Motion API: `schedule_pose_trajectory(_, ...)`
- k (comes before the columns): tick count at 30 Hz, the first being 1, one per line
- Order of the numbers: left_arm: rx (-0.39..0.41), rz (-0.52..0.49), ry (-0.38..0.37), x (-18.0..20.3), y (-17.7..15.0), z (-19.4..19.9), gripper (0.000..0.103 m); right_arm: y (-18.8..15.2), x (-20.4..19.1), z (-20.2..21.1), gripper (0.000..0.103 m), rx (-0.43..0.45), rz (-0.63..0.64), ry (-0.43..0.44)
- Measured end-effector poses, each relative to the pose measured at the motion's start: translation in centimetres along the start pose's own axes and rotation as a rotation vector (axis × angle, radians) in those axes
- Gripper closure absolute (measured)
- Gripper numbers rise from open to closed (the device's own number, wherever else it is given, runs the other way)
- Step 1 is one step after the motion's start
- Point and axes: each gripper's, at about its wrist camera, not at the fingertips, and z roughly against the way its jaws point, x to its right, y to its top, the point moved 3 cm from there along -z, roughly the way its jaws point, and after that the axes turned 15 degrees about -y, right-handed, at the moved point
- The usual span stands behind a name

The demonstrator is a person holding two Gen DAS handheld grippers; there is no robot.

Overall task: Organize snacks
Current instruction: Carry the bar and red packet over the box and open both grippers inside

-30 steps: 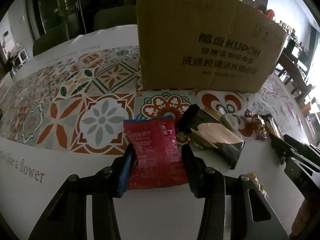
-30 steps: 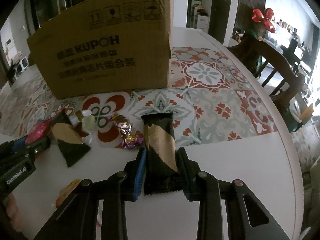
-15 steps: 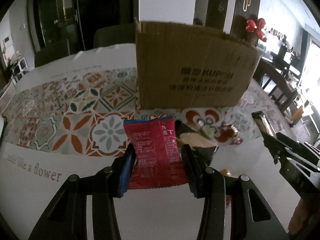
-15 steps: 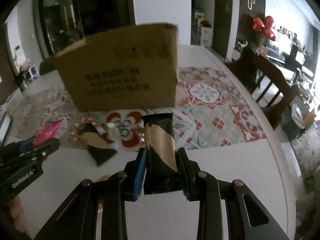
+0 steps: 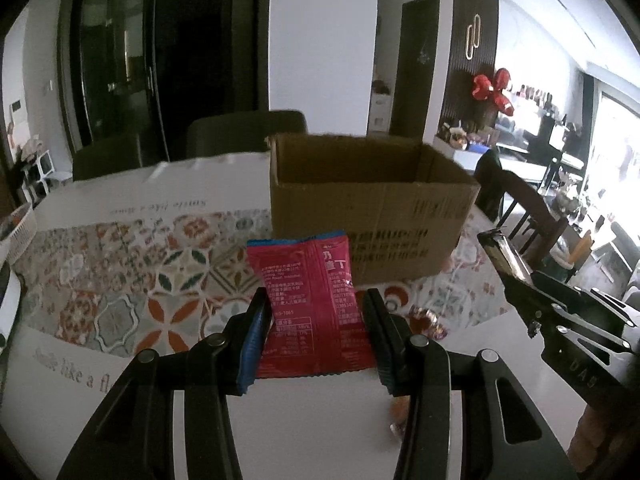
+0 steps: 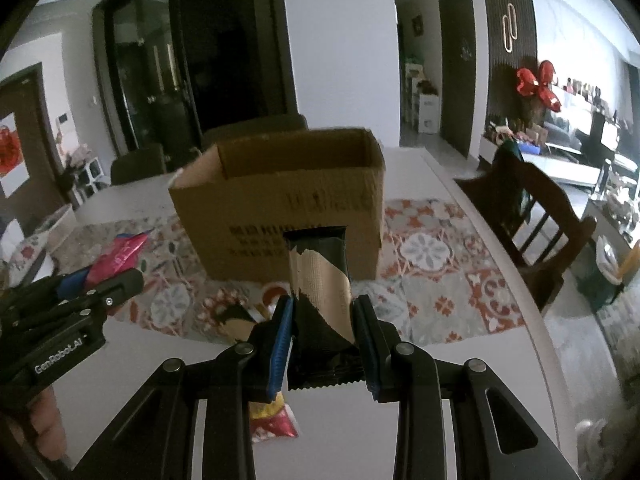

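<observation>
My left gripper is shut on a red snack packet, held up in the air in front of the open cardboard box. My right gripper is shut on a black-and-tan snack bar, also lifted, with the same box behind it. Each gripper shows in the other's view: the right one with its bar at the right edge, the left one with the red packet at the left edge. The box top is open and its inside is dark.
Loose snacks remain on the table: a black-and-tan packet, wrapped candies and a red-yellow wrapper. A patterned tablecloth covers the round table. Wooden chairs stand at the right, dark chairs behind.
Both grippers have risen with their snacks still gripped, and the view has tilted up. The box's open top now shows, and the table snacks have dropped lower in view.
</observation>
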Motion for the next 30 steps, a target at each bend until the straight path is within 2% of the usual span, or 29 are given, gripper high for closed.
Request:
schedule_pose_trajectory(9,0.059,-0.047,-0.012,0.4,3.2,0.6,0.057,2.9,0.0,0.7,0.071,0.068,-0.020,0.025)
schedule_pose_trajectory(19,0.102,-0.092,-0.035,0.9,8.1,-0.6,0.057,7.5,-0.1,-0.4,0.071,0.122,-0.035,0.065)
schedule_pose_trajectory(30,0.094,-0.108,-0.064,0.6,12.7,-4.3,0.057,11.9,-0.6,-3.2,0.071,0.146,-0.005,0.078)
